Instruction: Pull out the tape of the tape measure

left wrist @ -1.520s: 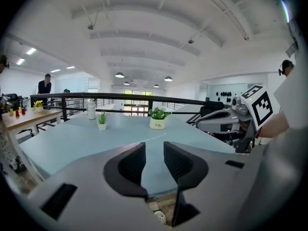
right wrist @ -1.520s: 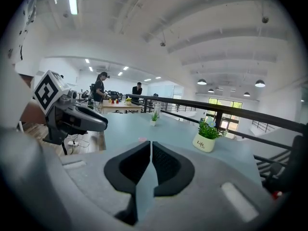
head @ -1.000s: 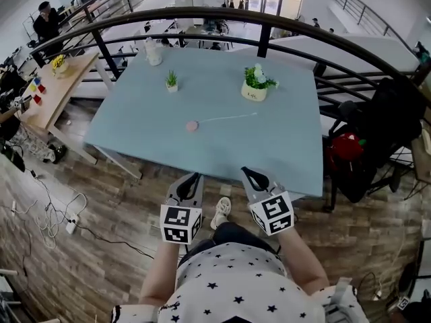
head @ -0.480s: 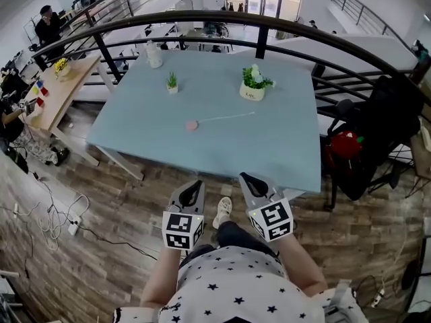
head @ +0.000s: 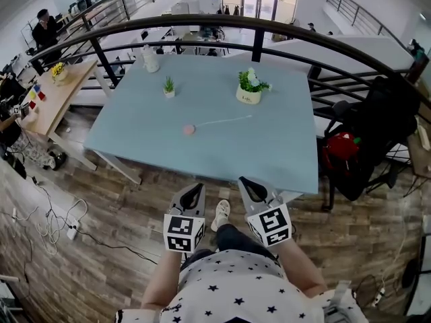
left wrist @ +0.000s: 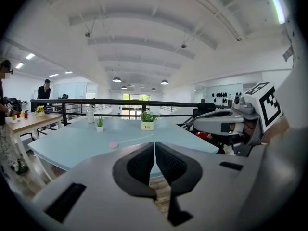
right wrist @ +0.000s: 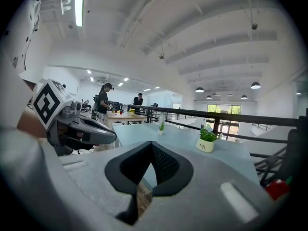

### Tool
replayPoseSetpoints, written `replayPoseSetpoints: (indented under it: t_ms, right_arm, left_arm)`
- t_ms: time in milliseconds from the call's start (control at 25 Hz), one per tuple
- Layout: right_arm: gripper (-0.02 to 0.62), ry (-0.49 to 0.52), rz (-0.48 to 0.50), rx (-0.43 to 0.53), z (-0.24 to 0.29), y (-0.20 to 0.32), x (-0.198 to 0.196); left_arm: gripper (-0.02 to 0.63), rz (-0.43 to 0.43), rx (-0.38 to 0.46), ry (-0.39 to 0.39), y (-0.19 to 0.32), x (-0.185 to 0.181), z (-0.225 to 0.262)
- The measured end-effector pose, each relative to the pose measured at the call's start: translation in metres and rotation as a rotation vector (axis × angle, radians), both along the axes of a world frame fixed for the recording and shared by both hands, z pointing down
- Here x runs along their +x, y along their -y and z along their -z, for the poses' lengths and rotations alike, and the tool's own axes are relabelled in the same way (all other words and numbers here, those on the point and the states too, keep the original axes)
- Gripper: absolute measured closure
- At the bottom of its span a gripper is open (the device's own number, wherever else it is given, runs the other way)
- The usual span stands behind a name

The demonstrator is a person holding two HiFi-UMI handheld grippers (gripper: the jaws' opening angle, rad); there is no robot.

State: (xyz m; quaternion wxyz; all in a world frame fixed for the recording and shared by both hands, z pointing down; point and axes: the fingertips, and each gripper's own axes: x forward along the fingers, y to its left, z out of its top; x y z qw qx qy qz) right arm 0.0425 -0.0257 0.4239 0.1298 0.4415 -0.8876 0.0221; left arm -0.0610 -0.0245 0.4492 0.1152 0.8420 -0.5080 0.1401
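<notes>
A small pink round tape measure (head: 189, 130) lies near the middle of the light blue table (head: 269, 147), with its thin white tape (head: 222, 121) drawn out to the right. It shows small in the left gripper view (left wrist: 113, 146) too. My left gripper (head: 192, 192) and right gripper (head: 250, 186) hang side by side over the wooden floor, short of the table's near edge and well away from the tape measure. Both are shut with nothing between the pads.
On the table's far side stand a white pot with flowers (head: 250, 87), a tiny green plant (head: 169, 86) and a white bottle (head: 150, 58). A black curved railing (head: 283, 27) runs behind it. A wooden desk (head: 47, 89) is at left, a dark chair with a red bag (head: 343, 150) at right.
Both grippers have drawn back slightly toward the person, away from the table's near edge. The tape measure and its pulled tape lie as before.
</notes>
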Motion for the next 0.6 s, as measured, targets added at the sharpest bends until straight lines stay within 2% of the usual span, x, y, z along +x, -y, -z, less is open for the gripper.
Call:
replayPoseSetpoints:
  t_ms: [600]
  right_arm:
    - [0.591,0.009,-0.014,-0.002,0.0013,-0.0036,0.0045]
  left_arm:
    - [0.595,-0.016,-0.006,-0.005,-0.0029,0.0057,0.0054]
